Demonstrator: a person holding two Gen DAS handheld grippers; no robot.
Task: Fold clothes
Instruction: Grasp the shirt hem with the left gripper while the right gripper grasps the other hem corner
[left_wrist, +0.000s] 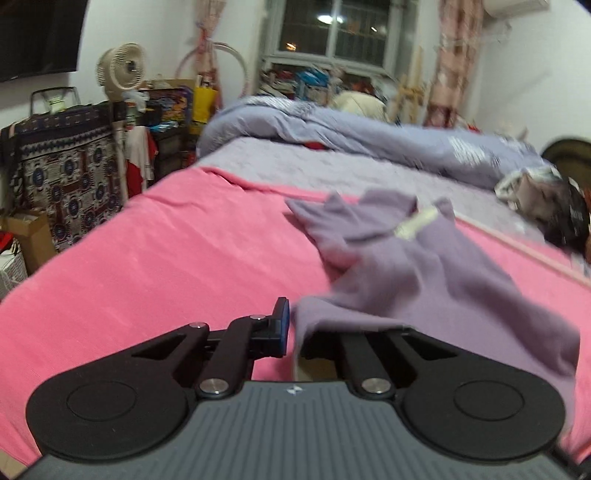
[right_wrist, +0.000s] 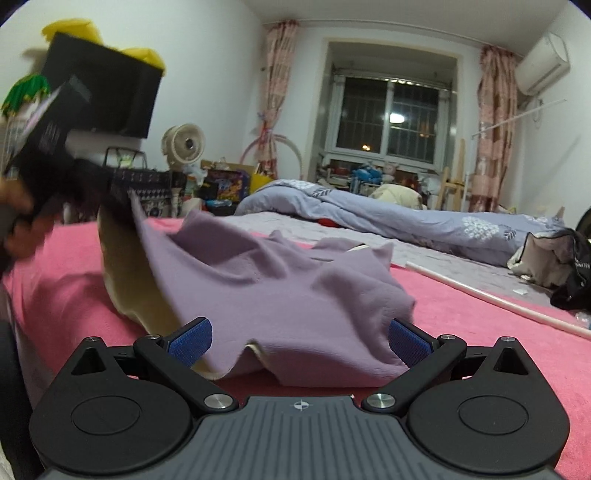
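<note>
Open right gripper (right_wrist: 300, 341) straddles the garment (right_wrist: 280, 291) hem, pads clear; left gripper (left_wrist: 291, 325), clenched on its corner, lifts it off the pink sheet (right_wrist: 461, 314). Close yours before pulling taut.

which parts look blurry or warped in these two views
Left wrist view: the purple garment and quilt are motion-smeared. Right wrist view: the left gripper is a blurred dark shape; fisheye bows the walls, and a lamp glares in the window.

fan (right_wrist: 183, 143) | window (right_wrist: 388, 122) | duvet (right_wrist: 388, 218) | wooden rod (right_wrist: 491, 299) | air conditioner (right_wrist: 543, 62)
</note>
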